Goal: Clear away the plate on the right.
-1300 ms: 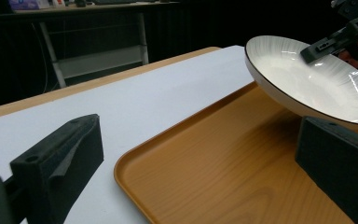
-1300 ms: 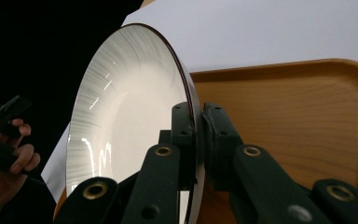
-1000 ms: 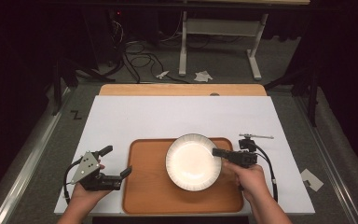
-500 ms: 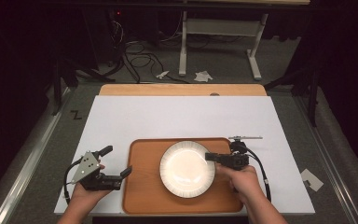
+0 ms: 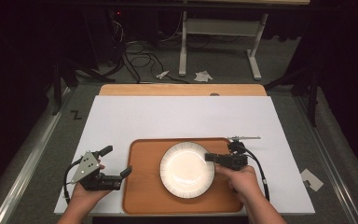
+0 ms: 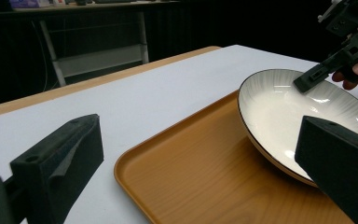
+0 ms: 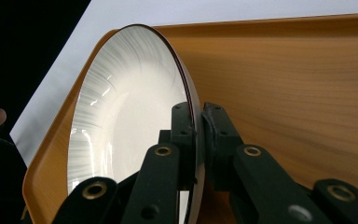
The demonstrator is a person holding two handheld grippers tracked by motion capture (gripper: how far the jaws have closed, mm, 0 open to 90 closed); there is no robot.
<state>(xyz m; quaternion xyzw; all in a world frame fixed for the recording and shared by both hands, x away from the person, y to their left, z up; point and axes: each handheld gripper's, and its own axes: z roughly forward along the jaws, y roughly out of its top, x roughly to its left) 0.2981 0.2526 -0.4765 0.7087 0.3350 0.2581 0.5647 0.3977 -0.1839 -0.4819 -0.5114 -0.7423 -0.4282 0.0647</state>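
Note:
A white plate [image 5: 186, 169] with a ribbed, dark-edged rim rests over the middle of the brown wooden tray [image 5: 142, 186]. My right gripper [image 5: 210, 157] is shut on the plate's right rim. In the right gripper view its jaws pinch the rim of the plate [image 7: 121, 112] from both sides, over the tray [image 7: 284, 84]. My left gripper [image 5: 119, 163] stands open on the white table cover, just left of the tray, with nothing between its jaws. From the left gripper view the plate [image 6: 279, 112] sits tilted over the tray [image 6: 200, 172], and the right gripper [image 6: 307, 81] grips its far edge.
The white cover [image 5: 182, 116] spreads over most of the table, with a bare wooden strip [image 5: 182, 89] at the far edge. A thin metal rod [image 5: 244, 137] lies behind the right gripper. Beyond the table a white desk frame [image 5: 219, 32] stands on the floor among cables.
The right gripper has carried the plate leftward and slightly nearer, from the tray's right part to its middle. The left gripper has stayed where it was.

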